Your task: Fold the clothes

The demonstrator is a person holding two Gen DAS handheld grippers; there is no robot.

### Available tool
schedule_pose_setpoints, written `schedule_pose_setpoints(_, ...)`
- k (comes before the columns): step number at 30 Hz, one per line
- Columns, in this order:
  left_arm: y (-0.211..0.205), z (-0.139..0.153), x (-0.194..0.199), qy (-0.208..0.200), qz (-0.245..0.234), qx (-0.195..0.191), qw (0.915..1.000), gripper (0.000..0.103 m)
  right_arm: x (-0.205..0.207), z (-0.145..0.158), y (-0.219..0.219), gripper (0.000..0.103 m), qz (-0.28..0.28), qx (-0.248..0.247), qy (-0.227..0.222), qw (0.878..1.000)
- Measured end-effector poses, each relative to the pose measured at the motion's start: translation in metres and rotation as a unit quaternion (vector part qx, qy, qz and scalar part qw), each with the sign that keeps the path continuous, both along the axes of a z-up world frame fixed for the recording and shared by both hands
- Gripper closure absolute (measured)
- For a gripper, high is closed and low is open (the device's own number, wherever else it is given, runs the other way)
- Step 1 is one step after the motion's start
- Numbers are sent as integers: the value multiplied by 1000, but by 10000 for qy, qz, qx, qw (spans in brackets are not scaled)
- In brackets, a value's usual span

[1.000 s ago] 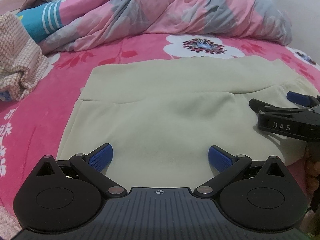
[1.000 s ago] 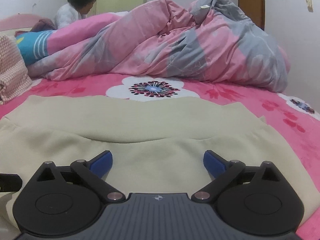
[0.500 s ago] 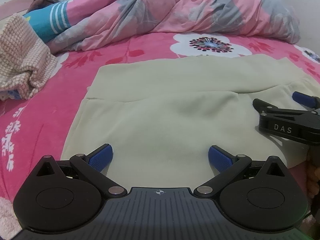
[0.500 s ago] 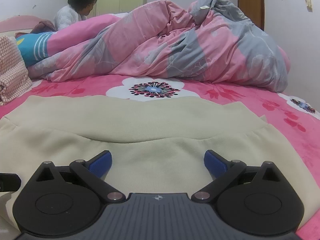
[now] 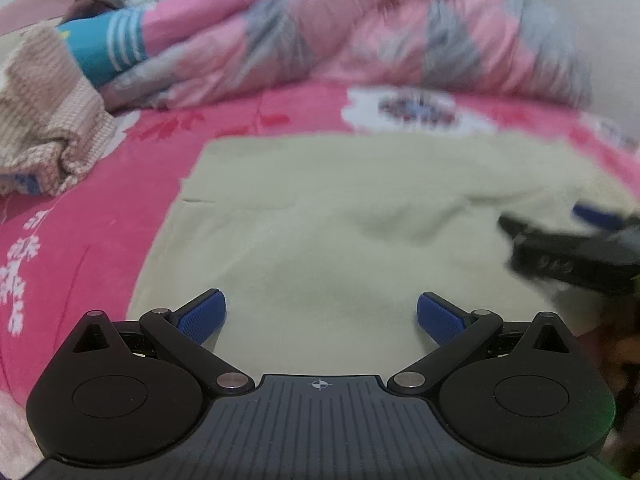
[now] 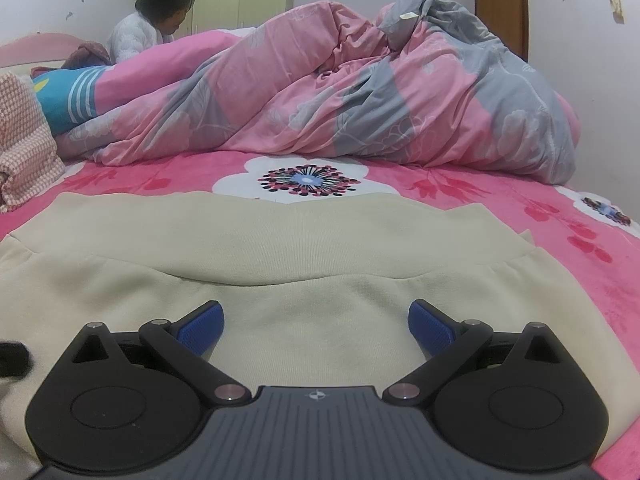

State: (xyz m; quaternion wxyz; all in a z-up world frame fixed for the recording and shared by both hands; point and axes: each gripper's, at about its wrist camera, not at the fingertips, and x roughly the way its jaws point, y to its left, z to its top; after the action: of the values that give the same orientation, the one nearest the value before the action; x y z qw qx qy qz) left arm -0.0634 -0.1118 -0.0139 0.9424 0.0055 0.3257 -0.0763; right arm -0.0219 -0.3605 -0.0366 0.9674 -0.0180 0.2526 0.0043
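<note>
Cream garment [image 6: 320,248] lies flat on the pink bed [image 6: 500,192], spread left to right, ribbed band on the far side. Left gripper [image 5: 321,314] and right gripper [image 6: 315,318] both sit over its near edge — jaws apart, holding nothing. Looks soft, light, floppy knit — probably best pinched at near corners or hem.

Layout as I see it through both wrist cameras: the garment [image 6: 320,248] lies flat on the bedsheet [image 6: 560,216], directly ahead of both grippers. My left gripper [image 5: 321,315] sits over its near edge, with my right gripper [image 5: 572,252] to its right. Behind the garment lies a bunched quilt [image 6: 360,92]; a knitted cloth [image 5: 44,116] lies far left; a person [image 6: 148,28] sits behind the quilt.
</note>
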Motion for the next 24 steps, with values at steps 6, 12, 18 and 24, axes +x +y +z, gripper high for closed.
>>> schedule_pose_setpoints(6,39,-9,-57,-271,-136,-1323,9907,0,-1,0,0,2,4,1,-11,10000)
schedule_pose_setpoints(12,52,-33,-45,-16,436,-1977,9793,10,-1,-1,1,2,-2,1,-16,10000)
schedule_pose_setpoints(18,53,-44,-12,-443,913,-2448,9643,10,-1,0,-1,2,1,8,-13,10000)
schedule_pose_setpoints(24,45,-49,8,-968,1393,-2191,9608,34,-1,0,-1,2,1,8,-30,10000)
